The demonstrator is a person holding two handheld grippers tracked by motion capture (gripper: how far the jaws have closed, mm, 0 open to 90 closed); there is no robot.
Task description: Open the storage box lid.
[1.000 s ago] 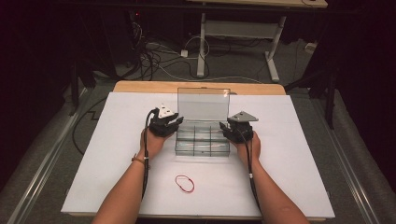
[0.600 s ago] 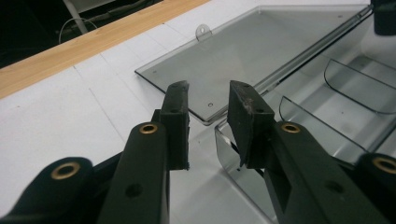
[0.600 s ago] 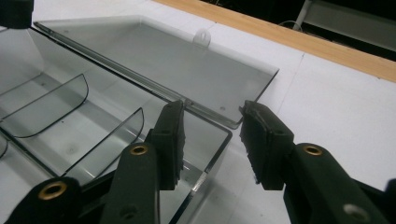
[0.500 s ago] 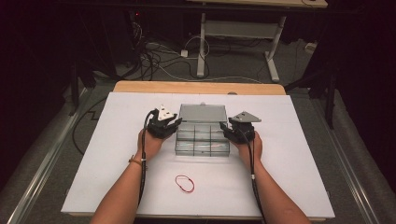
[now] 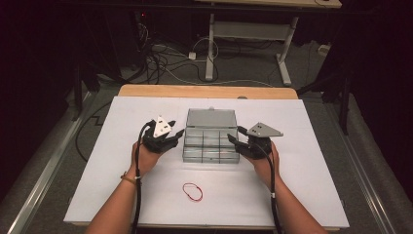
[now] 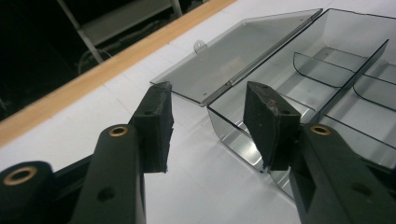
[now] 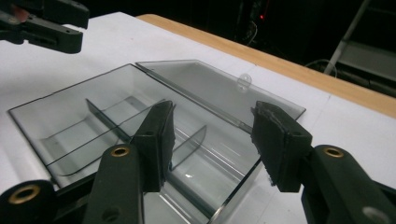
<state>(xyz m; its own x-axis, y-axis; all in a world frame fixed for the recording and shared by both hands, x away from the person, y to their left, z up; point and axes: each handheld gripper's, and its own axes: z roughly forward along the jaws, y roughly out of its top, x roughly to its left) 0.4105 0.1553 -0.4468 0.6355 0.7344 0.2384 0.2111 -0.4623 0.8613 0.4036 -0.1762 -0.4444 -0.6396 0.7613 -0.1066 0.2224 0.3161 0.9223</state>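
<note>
Both grippers (image 5: 179, 132) (image 5: 233, 139), jaws just opening, flank clear box (image 5: 212, 145) on white table (image 5: 316, 195).

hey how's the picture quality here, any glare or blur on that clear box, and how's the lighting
High view: bright white table, dark surroundings, clear box soft but readable. Left gripper view: pale sheen on the open lid, jaws slightly soft. Right gripper view: small glints on the box's dividers, background nearly black.

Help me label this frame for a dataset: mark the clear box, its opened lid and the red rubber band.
clear box (image 5: 210, 148), high view, on its divided base.
opened lid (image 5: 211, 117), high view, middle of the panel lying flat behind the box.
red rubber band (image 5: 186, 185), high view, on the loop's left strand.
</note>
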